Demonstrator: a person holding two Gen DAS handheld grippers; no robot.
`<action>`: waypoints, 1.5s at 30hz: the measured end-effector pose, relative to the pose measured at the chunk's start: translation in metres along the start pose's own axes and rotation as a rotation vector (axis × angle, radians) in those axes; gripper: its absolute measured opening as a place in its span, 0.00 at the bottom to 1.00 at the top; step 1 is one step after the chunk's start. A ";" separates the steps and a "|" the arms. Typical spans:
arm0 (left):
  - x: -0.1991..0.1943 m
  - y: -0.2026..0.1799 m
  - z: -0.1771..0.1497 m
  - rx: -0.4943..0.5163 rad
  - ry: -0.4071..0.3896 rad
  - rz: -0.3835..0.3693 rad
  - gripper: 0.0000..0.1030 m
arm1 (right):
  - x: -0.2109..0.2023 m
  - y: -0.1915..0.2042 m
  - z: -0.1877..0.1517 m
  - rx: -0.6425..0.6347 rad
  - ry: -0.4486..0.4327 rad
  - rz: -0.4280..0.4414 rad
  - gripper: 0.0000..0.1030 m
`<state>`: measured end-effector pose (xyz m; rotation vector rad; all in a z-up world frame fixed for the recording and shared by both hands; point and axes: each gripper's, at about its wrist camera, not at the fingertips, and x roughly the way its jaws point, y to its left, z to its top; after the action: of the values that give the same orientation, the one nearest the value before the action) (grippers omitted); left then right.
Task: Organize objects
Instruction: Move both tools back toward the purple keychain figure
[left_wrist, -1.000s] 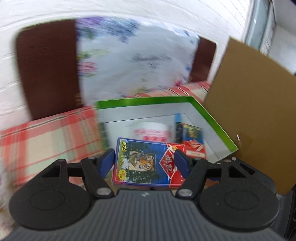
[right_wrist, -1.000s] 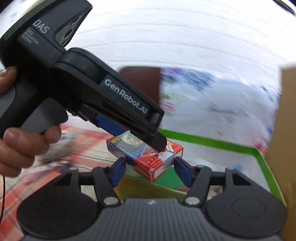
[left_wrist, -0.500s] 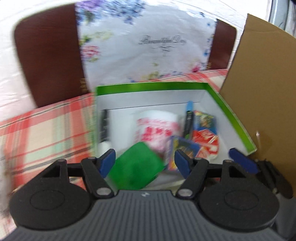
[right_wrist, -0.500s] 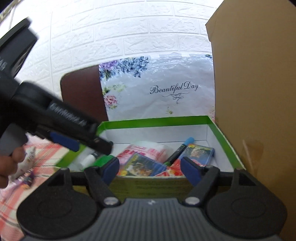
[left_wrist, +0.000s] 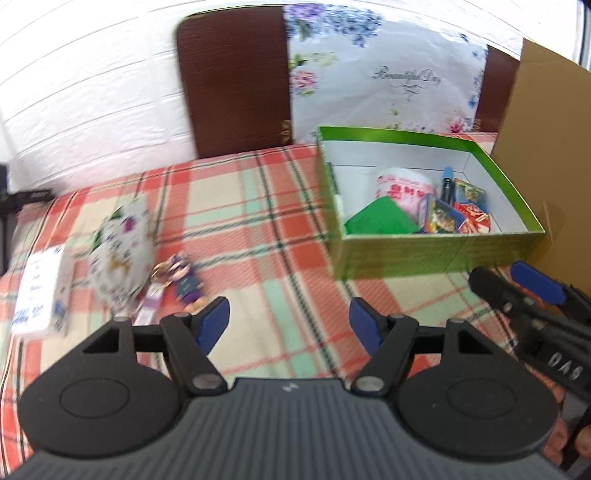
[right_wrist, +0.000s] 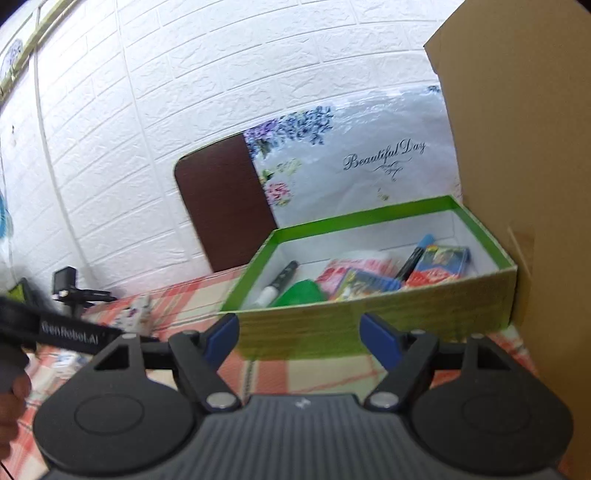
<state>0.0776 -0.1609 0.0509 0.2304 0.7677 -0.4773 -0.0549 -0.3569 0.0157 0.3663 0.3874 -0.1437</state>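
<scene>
Left claw (left_wrist: 289, 322) is hovering low over the plaid worktop (left_wrist: 236, 221), jaws spread wide and gripping nothing. Right claw (right_wrist: 298, 336) is sitting level in front of the green box (right_wrist: 369, 325), jaws likewise wide apart and empty. The box is standing open beside a cardboard panel (right_wrist: 524, 147), holding card packs (left_wrist: 441, 218), a green pad (left_wrist: 380, 221), markers (right_wrist: 280, 282) and a wrapped roll (left_wrist: 402, 182). A keychain figure (left_wrist: 184, 282) and patterned pouch (left_wrist: 122, 254) are lying on the worktop, left of the box.
</scene>
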 end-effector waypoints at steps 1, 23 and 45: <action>-0.003 0.002 -0.004 -0.004 -0.004 0.006 0.72 | -0.003 0.003 0.000 0.010 0.005 0.010 0.73; -0.026 0.102 -0.062 -0.135 -0.075 0.187 0.75 | 0.002 0.105 -0.029 -0.179 0.133 0.090 0.71; 0.008 0.227 -0.105 -0.405 0.002 0.255 0.76 | 0.114 0.200 -0.041 -0.336 0.258 0.157 0.68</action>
<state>0.1302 0.0727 -0.0220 -0.0499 0.8070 -0.0746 0.0766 -0.1641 -0.0005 0.0809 0.6254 0.1234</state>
